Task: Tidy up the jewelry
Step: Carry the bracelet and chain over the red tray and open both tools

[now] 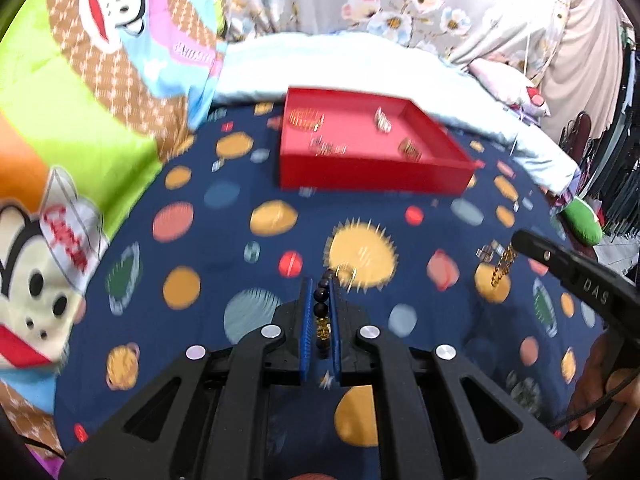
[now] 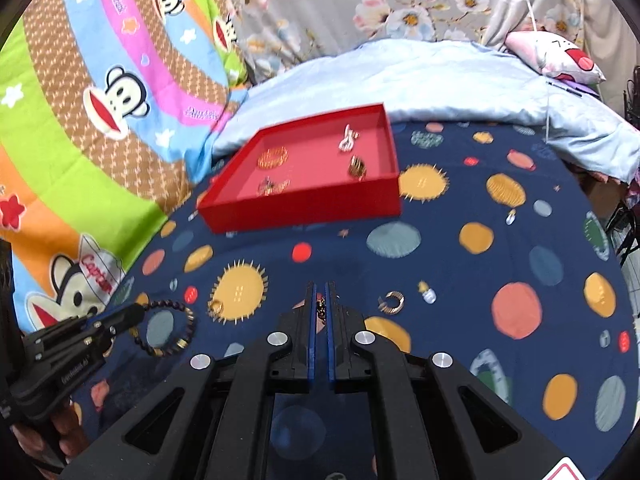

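1. While the left gripper (image 1: 320,300) fingers clamp the beaded bracelet (image 2: 168,326), the right gripper (image 2: 320,300) fingers pinch a gold chain (image 1: 502,268).
2. Both hang above the bed; transport appears underway.
3. Next: release each inside the red tray (image 2: 304,204).

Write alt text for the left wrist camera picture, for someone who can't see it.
The left gripper is shut on a dark beaded bracelet above a navy planet-print bedspread. Beyond it sits a red tray holding several gold pieces, and at the right edge the right gripper dangles a gold chain.
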